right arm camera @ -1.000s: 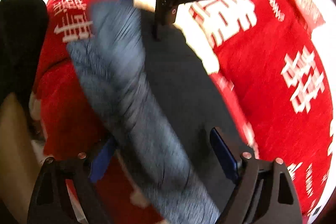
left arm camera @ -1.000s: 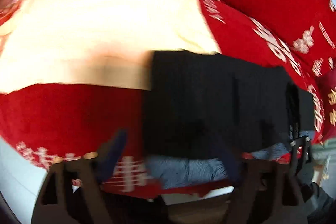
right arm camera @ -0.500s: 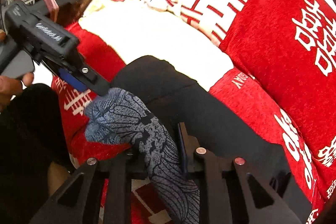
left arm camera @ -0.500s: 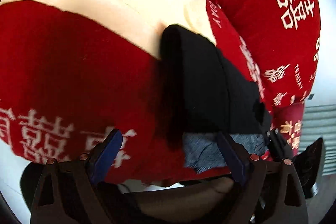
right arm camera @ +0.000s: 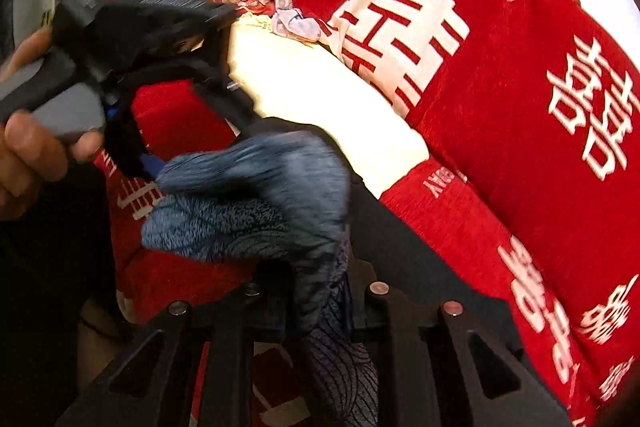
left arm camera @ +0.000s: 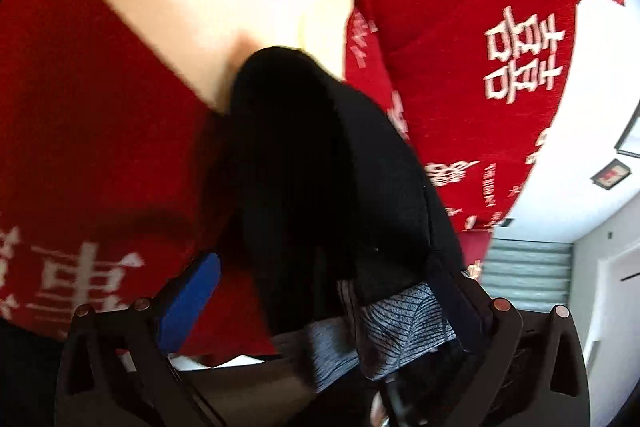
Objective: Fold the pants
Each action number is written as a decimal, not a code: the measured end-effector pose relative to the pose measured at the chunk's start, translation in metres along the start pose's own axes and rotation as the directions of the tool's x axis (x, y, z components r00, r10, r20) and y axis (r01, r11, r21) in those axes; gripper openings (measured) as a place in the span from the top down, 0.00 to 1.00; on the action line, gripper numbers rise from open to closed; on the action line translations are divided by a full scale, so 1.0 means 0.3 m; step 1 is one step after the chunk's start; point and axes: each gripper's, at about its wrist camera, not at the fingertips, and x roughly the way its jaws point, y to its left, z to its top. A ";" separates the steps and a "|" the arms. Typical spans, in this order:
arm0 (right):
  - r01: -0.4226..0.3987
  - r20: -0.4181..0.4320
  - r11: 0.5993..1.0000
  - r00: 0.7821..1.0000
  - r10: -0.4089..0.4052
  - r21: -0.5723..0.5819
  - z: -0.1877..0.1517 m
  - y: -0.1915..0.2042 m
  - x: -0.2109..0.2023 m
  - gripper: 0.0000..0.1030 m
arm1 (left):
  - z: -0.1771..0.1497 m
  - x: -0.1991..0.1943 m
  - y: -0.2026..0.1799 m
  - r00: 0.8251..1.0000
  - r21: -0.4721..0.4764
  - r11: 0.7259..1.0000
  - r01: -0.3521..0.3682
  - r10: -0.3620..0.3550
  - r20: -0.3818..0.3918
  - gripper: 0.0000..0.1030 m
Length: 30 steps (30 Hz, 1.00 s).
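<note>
On my right wrist camera the right gripper (right arm camera: 316, 303) has its fingers pinched together on the grey patterned lining of the pants (right arm camera: 256, 211), having just finished closing on it; the fabric bunches up directly ahead of the fingertips and a strip of it trails back between them toward the lens. Beyond and right of that bunch the black outer side of the pants runs across the red bedspread (right arm camera: 500, 99) with its white lettering, next to a cream cloth (right arm camera: 320, 107). Up and left of my right fingers I see the left gripper (right arm camera: 136, 131) in a hand (right arm camera: 28, 163), motion-blurred. On my left camera, the left gripper (left arm camera: 320, 291) has its fingers (left arm camera: 188, 299) spread wide, having just opened further; the pants (left arm camera: 320, 163) lie between them, grey lining close to the right finger, and I see no pad pressing on the cloth.
</note>
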 end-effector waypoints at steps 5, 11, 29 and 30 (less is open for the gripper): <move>0.011 -0.007 0.997 1.000 -0.012 -0.073 -0.014 0.052 0.016 0.80 | 0.015 -0.013 0.015 0.998 -0.026 0.998 0.049 -0.048 0.042 0.01; 0.023 -0.011 0.993 1.000 -0.025 -0.116 -0.022 0.082 0.034 0.80 | 0.021 0.028 0.077 0.999 -0.044 0.998 -0.041 0.040 -0.015 0.01; -0.090 0.032 0.985 0.996 0.086 0.149 -0.051 -0.086 -0.121 0.22 | -0.006 0.133 -0.202 0.952 0.230 0.925 -0.302 0.306 0.019 0.57; -0.124 0.041 0.964 0.992 0.118 0.234 -0.067 -0.152 -0.133 0.22 | -0.010 0.135 -0.233 0.944 0.250 0.912 -0.324 0.327 0.032 0.57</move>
